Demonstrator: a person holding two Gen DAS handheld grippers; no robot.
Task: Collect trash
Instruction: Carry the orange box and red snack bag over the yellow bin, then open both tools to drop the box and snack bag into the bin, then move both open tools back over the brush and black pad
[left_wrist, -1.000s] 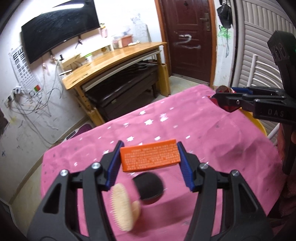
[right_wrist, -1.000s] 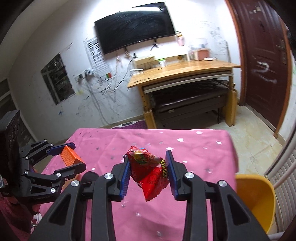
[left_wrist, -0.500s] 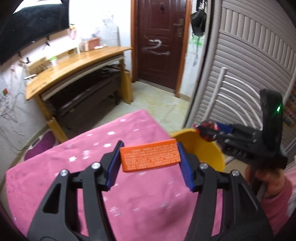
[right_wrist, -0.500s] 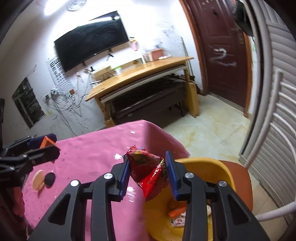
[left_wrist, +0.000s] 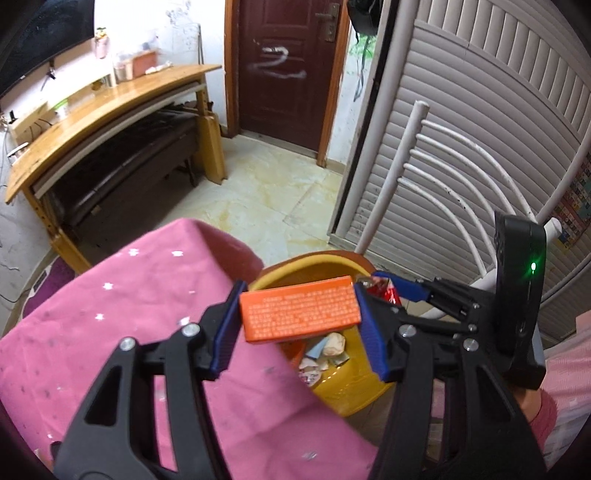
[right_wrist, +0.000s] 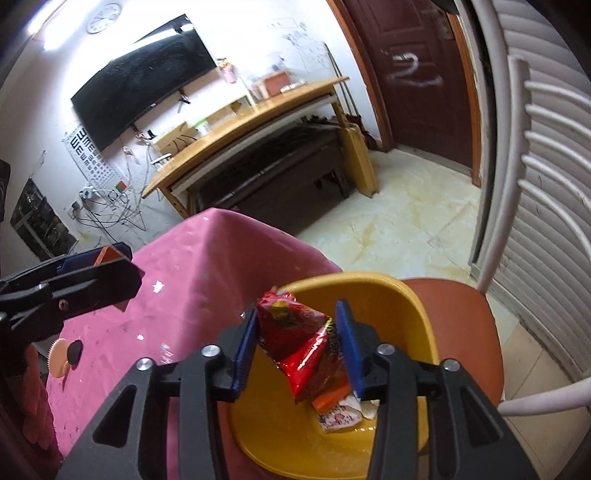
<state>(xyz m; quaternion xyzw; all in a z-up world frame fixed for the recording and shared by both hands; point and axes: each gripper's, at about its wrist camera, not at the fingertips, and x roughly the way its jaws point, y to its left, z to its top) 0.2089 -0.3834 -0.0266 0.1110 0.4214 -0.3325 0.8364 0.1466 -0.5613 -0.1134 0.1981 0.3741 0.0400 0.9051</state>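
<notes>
The left gripper (left_wrist: 299, 325), jaws clamped endwise on a flat orange rectangular box (left_wrist: 299, 314) lying crosswise, and the right gripper (right_wrist: 297, 349), jaws opening around a crinkled red snack wrapper (right_wrist: 299, 341), have swung from the pink-clothed surface (left_wrist: 129, 302) to above the yellow plastic bin (right_wrist: 402, 306).

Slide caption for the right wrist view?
Right tool opening around red snack wrapper over yellow basin holding trash.

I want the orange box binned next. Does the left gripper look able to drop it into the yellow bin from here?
Probably yes: the left gripper holds the orange box over the yellow bin's near rim, though the right gripper crowds the opening.
</notes>
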